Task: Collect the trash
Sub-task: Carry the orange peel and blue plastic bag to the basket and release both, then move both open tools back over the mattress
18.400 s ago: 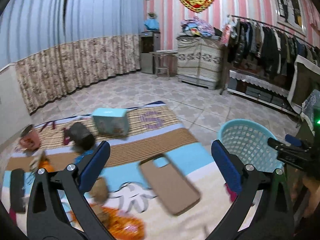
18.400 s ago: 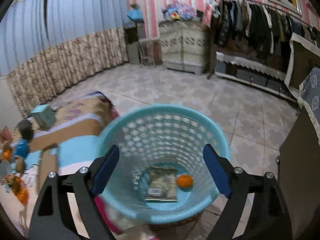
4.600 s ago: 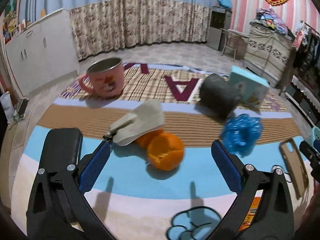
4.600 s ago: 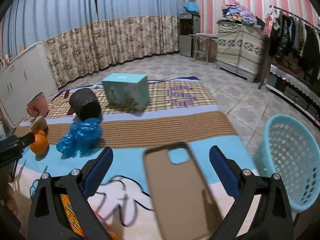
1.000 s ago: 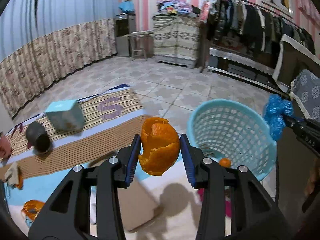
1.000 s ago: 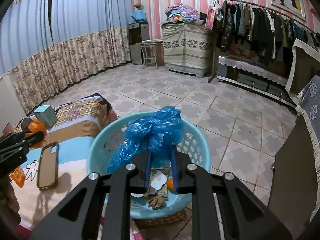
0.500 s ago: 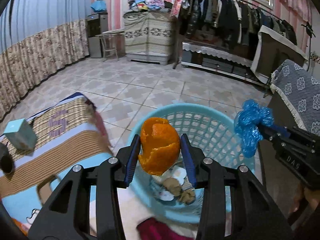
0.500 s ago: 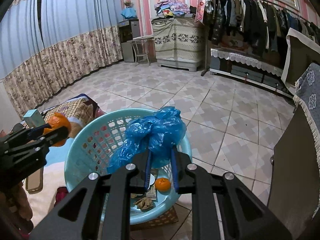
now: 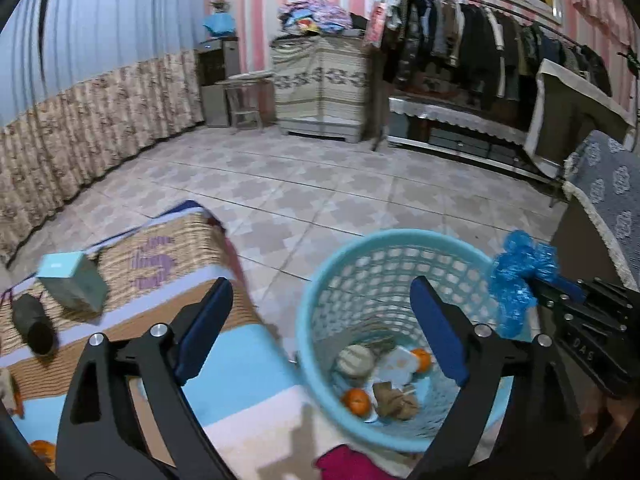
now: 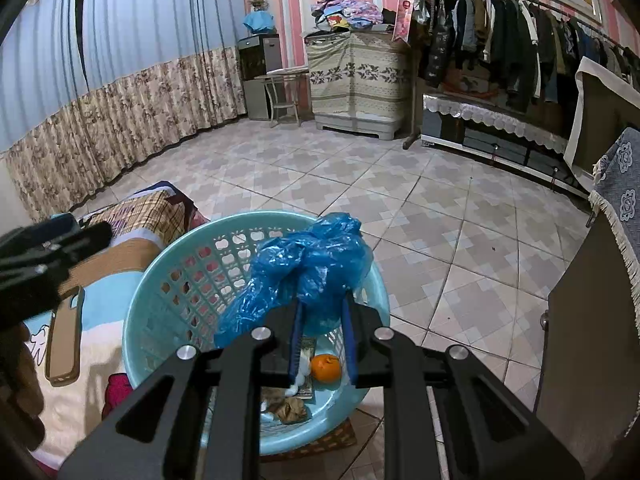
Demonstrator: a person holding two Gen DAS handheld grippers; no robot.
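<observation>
Peel and scraps are lying in the basket (image 9: 320, 320) below the spread, empty left gripper (image 9: 320, 320); the right gripper (image 10: 320, 328) is clenching the blue bag (image 10: 308, 268), remaining above.

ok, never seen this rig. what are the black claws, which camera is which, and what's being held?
No robot here: a person holds a two-finger clamp in each hand, and each clamp carries a fisheye camera looking along its fingers. In the left wrist view, the left gripper is open and empty, above the light blue plastic mesh basket. In the basket lie orange peels, crumpled paper and other scraps. The right wrist view shows the right gripper shut on a crumpled blue plastic bag, held over the same basket. On the striped floor mat sit a teal box, a dark cylindrical can on its side and a brown phone case.
</observation>
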